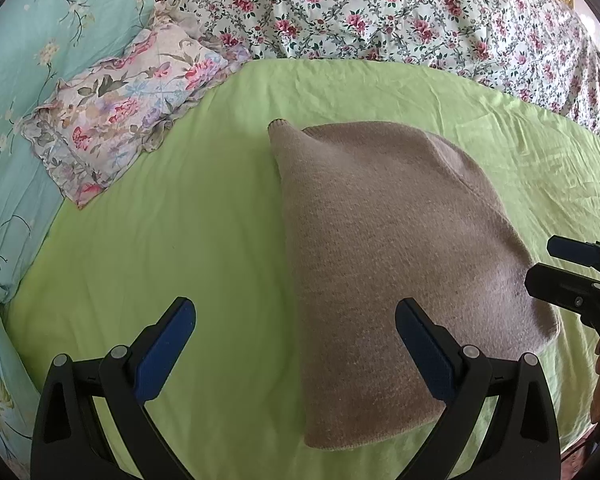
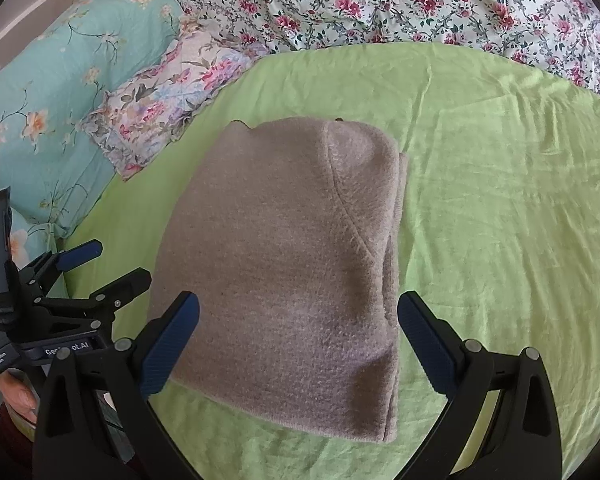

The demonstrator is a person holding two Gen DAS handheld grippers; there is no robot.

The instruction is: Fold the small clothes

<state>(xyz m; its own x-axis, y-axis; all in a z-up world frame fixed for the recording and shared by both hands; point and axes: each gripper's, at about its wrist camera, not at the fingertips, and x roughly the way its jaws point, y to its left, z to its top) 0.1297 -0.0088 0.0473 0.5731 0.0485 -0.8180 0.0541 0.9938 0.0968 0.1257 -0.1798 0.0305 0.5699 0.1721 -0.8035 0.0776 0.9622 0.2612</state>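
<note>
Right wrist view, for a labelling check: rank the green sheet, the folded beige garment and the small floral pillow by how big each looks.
1. Green sheet, largest.
2. Folded beige garment; nearer the camera, so possibly exaggerated.
3. Small floral pillow, smallest.

One folded garment point(image 2: 284, 264), two claws point(image 1: 296, 344) point(image 2: 298, 344), one pillow point(image 1: 120, 108).

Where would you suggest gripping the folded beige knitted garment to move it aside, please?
I would take the folded beige knitted garment by its near bottom edge, coming in low from the front. That thick, stacked edge lies just ahead of the open right gripper, flat on the green sheet.
</note>
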